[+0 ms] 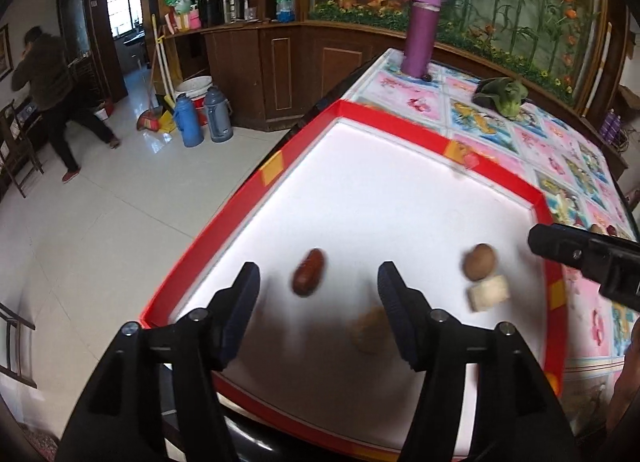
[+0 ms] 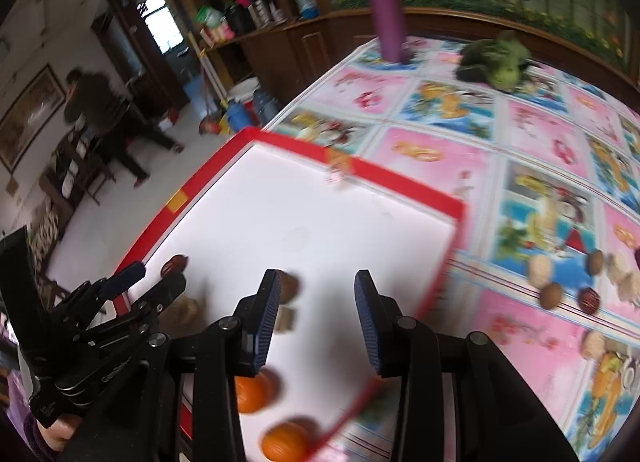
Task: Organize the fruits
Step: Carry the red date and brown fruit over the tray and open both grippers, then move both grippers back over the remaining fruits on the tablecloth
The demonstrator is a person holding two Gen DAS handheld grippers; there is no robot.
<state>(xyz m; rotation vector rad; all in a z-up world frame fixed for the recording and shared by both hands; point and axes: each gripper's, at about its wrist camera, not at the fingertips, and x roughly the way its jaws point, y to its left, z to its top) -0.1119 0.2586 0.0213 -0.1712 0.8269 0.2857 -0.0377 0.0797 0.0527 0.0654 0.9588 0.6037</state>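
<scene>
Both pairs of jaws stand wide apart with nothing between them.

In the left wrist view, the left gripper (image 1: 318,294) hangs over the near part of a white tray (image 1: 400,197) with a red rim, which sits on a table under a flowered cloth (image 1: 500,129). A dark red date (image 1: 307,272) lies on the tray just ahead of the jaws, its long axis running near to far and leaning slightly right at the far end. A blurred tan nut (image 1: 370,332) lies just inside the right finger. To the right, a round brown nut (image 1: 479,260) touches a pale block (image 1: 488,293) on its near side. The right gripper (image 1: 576,252) enters from the right edge, over the tray's right rim. A purple flask (image 1: 420,27) stands upright at the far end of the table, with a green vegetable (image 1: 504,95) well to its right.

In the right wrist view, the right gripper (image 2: 316,314) is over the tray's (image 2: 320,217) near right part. Two oranges (image 2: 256,390) lie near its base. The date (image 2: 174,265) lies by the left rim, close to the left gripper (image 2: 152,282). More nuts and a second date (image 2: 590,300) lie scattered on the cloth (image 2: 440,149) to the right, well apart from the tray.
</scene>
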